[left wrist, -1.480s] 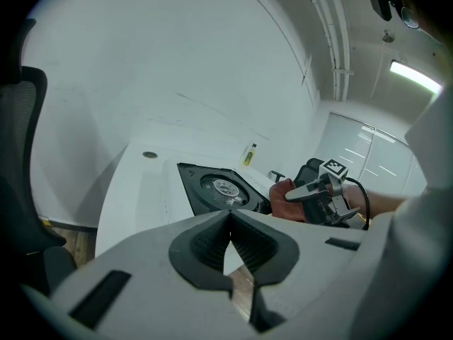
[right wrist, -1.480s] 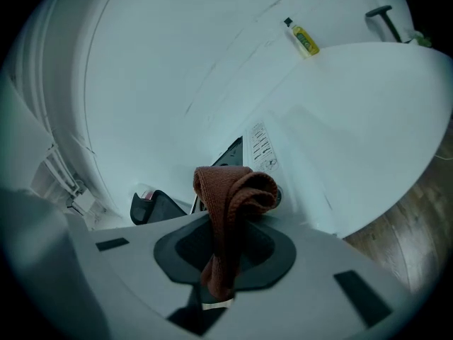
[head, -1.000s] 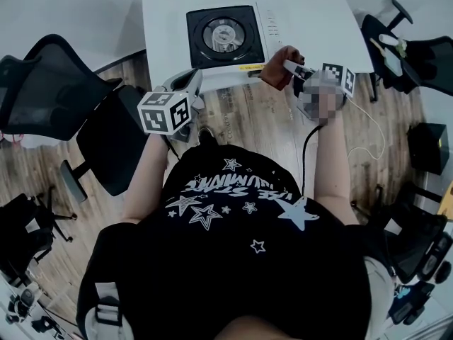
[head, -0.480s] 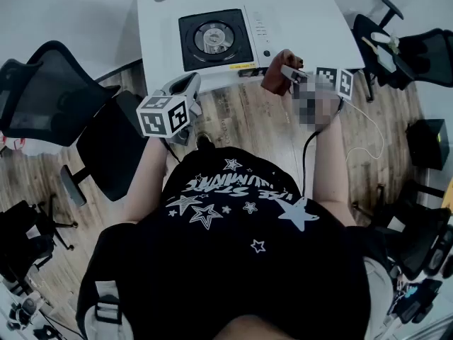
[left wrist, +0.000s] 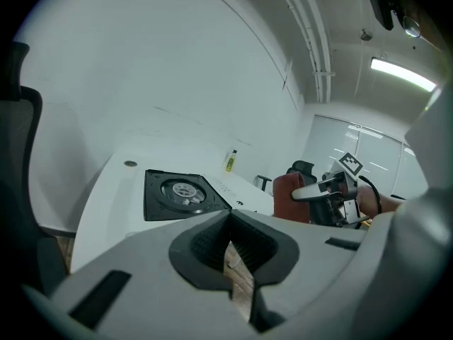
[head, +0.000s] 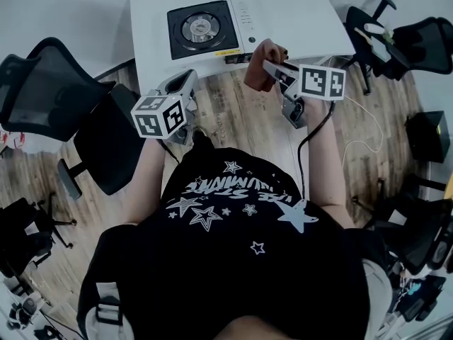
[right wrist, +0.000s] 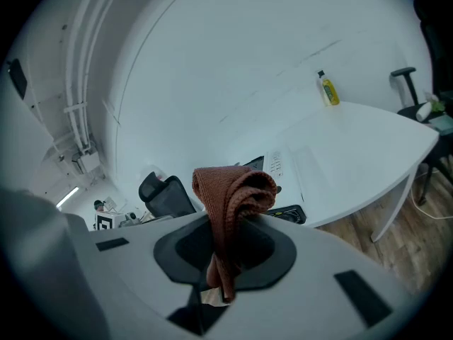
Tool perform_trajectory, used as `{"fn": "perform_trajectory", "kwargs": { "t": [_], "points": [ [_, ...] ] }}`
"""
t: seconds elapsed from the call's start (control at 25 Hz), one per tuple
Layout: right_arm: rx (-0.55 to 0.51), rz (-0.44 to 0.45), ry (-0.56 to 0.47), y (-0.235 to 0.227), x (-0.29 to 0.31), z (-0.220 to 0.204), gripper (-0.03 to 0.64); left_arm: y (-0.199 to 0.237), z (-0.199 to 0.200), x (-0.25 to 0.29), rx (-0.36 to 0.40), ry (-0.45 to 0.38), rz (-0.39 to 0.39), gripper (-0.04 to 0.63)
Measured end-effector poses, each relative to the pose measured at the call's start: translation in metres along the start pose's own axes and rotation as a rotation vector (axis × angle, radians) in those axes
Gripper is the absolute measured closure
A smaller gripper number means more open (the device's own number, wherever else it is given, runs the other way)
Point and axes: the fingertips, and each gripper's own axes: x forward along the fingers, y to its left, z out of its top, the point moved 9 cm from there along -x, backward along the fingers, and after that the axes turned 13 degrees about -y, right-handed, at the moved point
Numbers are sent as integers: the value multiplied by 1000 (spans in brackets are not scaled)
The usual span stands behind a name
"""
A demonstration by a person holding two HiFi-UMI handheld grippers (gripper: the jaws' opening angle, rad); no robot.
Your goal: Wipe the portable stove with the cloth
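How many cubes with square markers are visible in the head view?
2. One cube is on the left gripper; the other cube is on the right gripper, which holds the brown cloth. None seems hidden.

A black T-shirt (head: 233, 214) with white stars is worn; the grey left gripper (head: 187, 80) and right gripper (head: 268, 67) are capped by marker cubes (head: 161, 115).

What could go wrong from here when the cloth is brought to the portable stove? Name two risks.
1. The right gripper pinches only a narrow fold of the brown cloth; the loose bunch above could slip out during rubbing.
2. The left gripper is shut and empty, so nothing steadies the portable stove near the white table's front edge; it might slide.
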Motion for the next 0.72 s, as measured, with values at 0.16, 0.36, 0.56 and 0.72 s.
{"fn": "perform_trajectory", "kwargs": {
  "t": [0.16, 0.36, 0.56, 0.72],
  "points": [
    [-75, 43, -11, 16, -16, -13, 555, -19, -14, -19, -23, -8, 40, 588],
    [-267, 84, -72, 38, -30, -32, 555, -42, -30, -49, -71, -22, 73, 588],
    [-472, 111, -164, 61, -36, -49, 555, -50, -41, -68, -133, -31, 96, 588],
    [-591, 142, -181, 76, -39, -65, 555, -55, -44, -75, -141, -33, 96, 588]
  ]
}}
